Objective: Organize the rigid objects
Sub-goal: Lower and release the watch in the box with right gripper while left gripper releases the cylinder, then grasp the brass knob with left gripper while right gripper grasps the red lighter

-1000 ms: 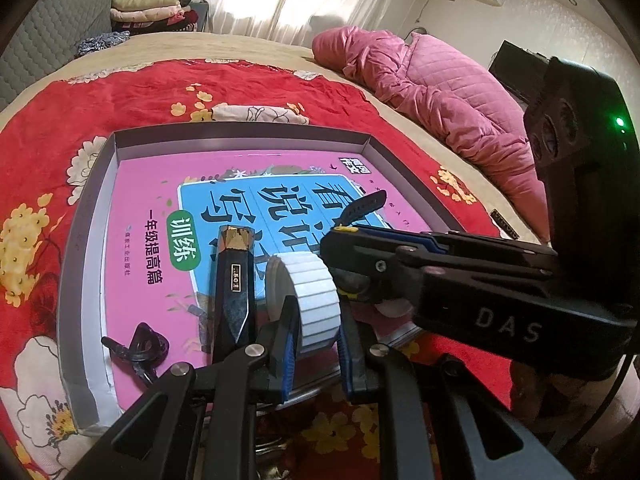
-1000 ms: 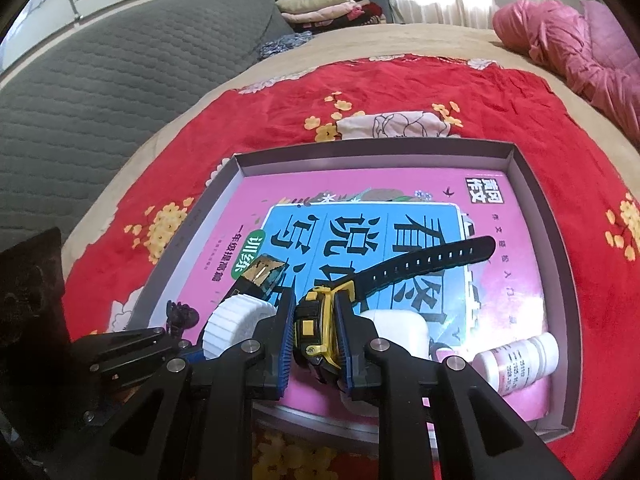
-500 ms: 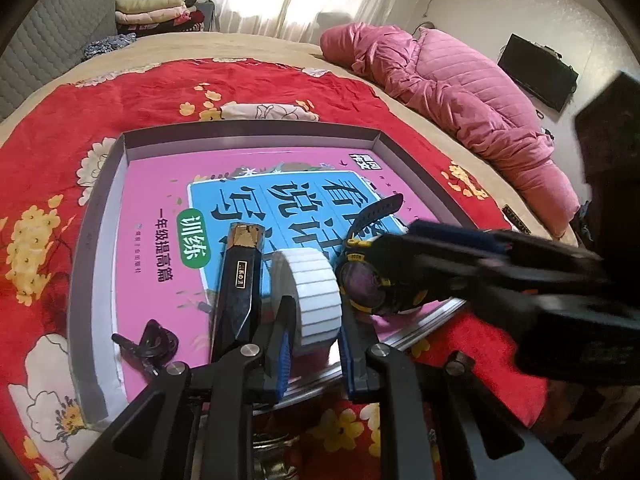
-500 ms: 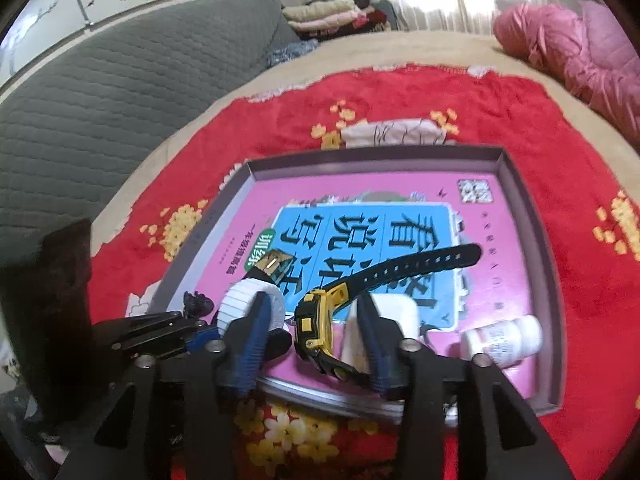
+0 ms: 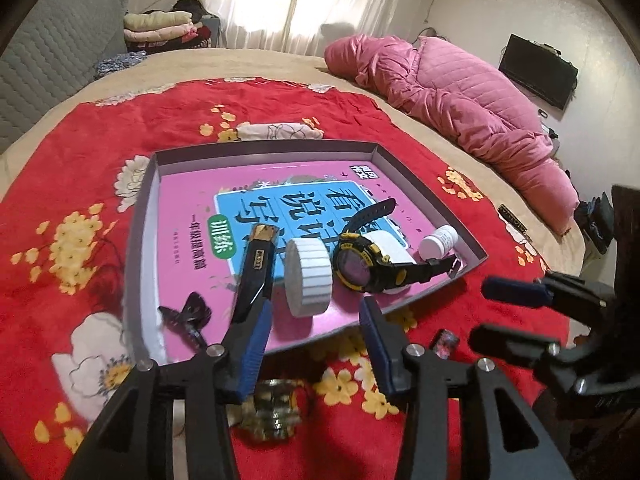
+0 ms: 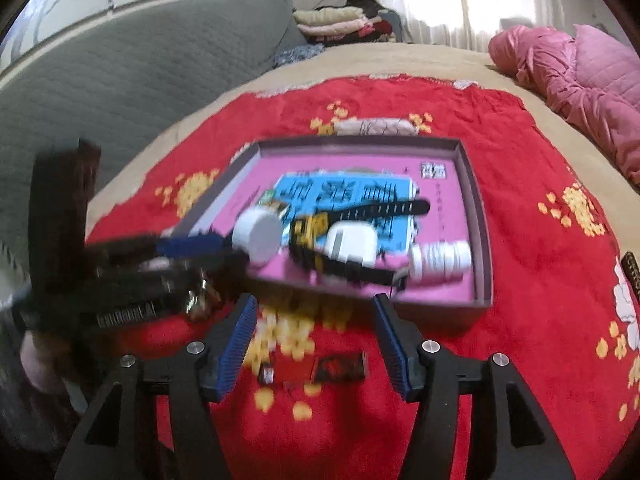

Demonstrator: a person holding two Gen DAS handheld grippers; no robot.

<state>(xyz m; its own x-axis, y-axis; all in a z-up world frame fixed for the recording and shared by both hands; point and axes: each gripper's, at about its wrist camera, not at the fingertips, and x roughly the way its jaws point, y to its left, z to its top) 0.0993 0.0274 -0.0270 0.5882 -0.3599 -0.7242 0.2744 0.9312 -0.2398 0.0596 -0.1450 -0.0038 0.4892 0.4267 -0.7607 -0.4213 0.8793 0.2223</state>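
A grey tray (image 5: 424,200) lined with a pink book lies on the red blanket. In it are a white tape roll (image 5: 308,276) on edge, a black-and-yellow watch (image 5: 368,268) draped over a white box (image 5: 394,246), a black utility knife (image 5: 256,272), a white pill bottle (image 5: 438,242) and a small black clip (image 5: 186,312). My left gripper (image 5: 316,340) is opening at the tray's near edge, its pads clear of the roll just ahead. My right gripper (image 6: 314,340) is opening over the blanket, nothing between its pads. The watch (image 6: 316,236) and the roll (image 6: 260,236) look blurred in the right wrist view.
A small red-and-black object (image 6: 316,368) lies on the blanket below the right gripper. A shiny metal object (image 5: 276,404) sits under the left fingers. A pink quilt (image 5: 460,92) is heaped at the far right, folded clothes (image 5: 160,28) at the far left.
The left jaws have let go of the tape roll and the right jaws have let go of the watch. Both grippers have drawn back from the tray, the right one farther.
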